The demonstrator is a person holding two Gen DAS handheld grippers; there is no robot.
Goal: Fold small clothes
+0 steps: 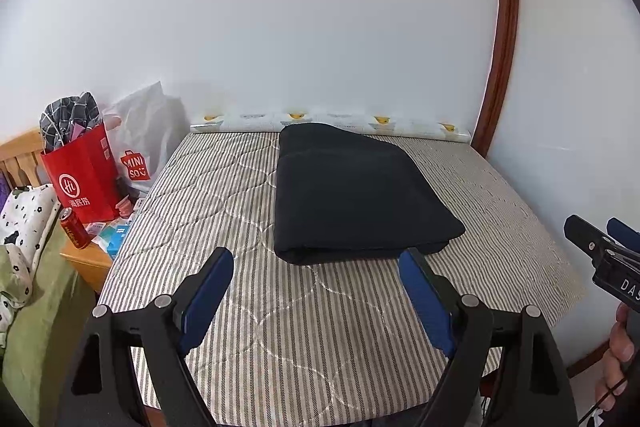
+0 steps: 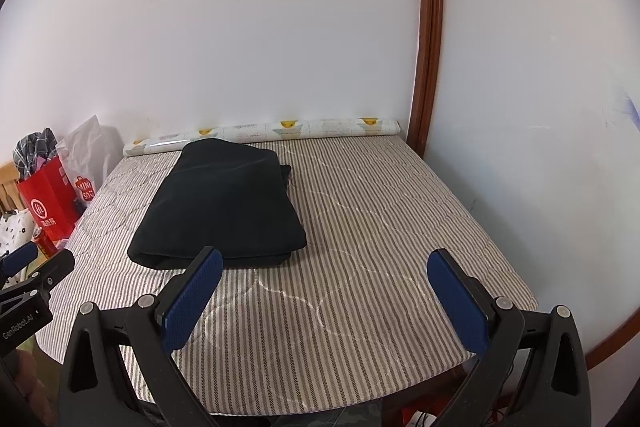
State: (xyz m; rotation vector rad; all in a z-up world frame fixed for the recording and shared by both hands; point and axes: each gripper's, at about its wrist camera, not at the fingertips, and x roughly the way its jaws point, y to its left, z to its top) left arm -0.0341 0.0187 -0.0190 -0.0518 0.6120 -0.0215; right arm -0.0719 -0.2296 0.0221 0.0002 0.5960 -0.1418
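A black garment (image 1: 356, 195) lies folded into a thick rectangle on the striped quilted pad (image 1: 200, 211), its rolled edge toward me. In the right wrist view the same black garment (image 2: 224, 211) sits left of centre on the pad (image 2: 380, 227). My left gripper (image 1: 316, 267) hovers open just short of the garment's near edge, nothing between its blue pads. My right gripper (image 2: 324, 267) is open too, to the right of the garment's near corner and above bare pad. Each gripper shows at the edge of the other's view: right gripper (image 1: 600, 239), left gripper (image 2: 24, 267).
A rolled patterned sheet (image 1: 332, 123) lies along the wall behind the pad. Left of the pad stand a red paper bag (image 1: 80, 179), a white plastic bag (image 1: 140, 139), a red can (image 1: 74, 229) and small boxes on a wooden stand. A brown door frame (image 1: 500, 47) rises at the right.
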